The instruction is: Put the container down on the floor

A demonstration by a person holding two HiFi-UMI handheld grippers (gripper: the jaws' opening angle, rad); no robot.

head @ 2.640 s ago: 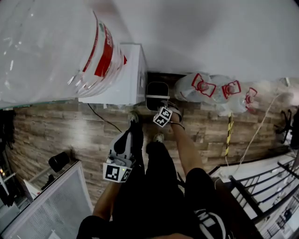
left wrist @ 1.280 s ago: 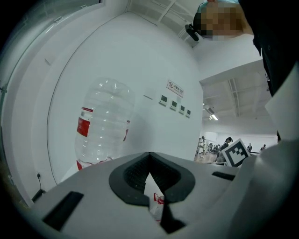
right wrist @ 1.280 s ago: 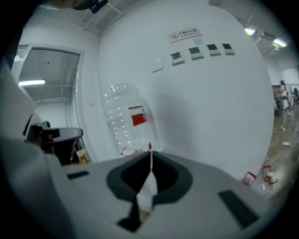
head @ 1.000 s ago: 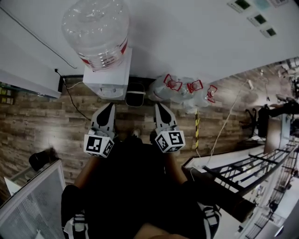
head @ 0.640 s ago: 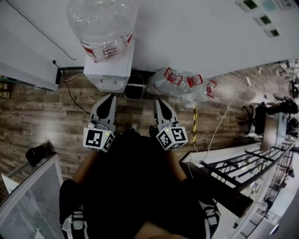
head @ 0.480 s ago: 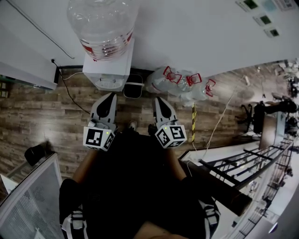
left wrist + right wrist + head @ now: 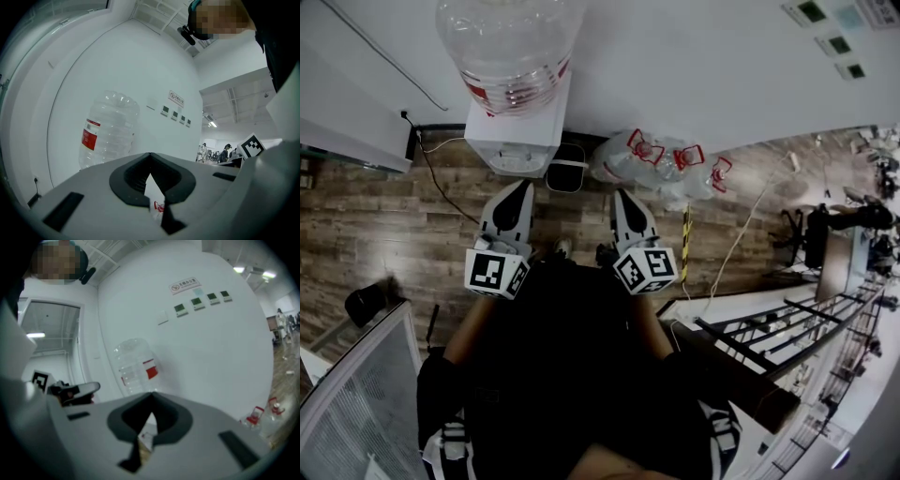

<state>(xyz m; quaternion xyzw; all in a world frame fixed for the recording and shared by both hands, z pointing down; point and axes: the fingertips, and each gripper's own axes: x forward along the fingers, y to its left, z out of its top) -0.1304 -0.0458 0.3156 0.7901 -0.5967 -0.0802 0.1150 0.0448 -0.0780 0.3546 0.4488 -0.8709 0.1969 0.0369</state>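
The container [image 7: 567,175] stands on the wooden floor [image 7: 366,225] against the wall [image 7: 694,66], touching or just beside the white water dispenser [image 7: 517,141] that carries a large clear bottle [image 7: 511,47] with a red label. On its other side lies a cluster of empty clear bottles [image 7: 661,164] with red caps. Nearer the person, the left gripper [image 7: 522,187] and right gripper [image 7: 622,197] hang apart from it, fingers pressed together on nothing. The person's dark clothing hides the floor below them. The container is small and dim: a dark, rounded bin with a pale band across it, and its inside cannot be made out.
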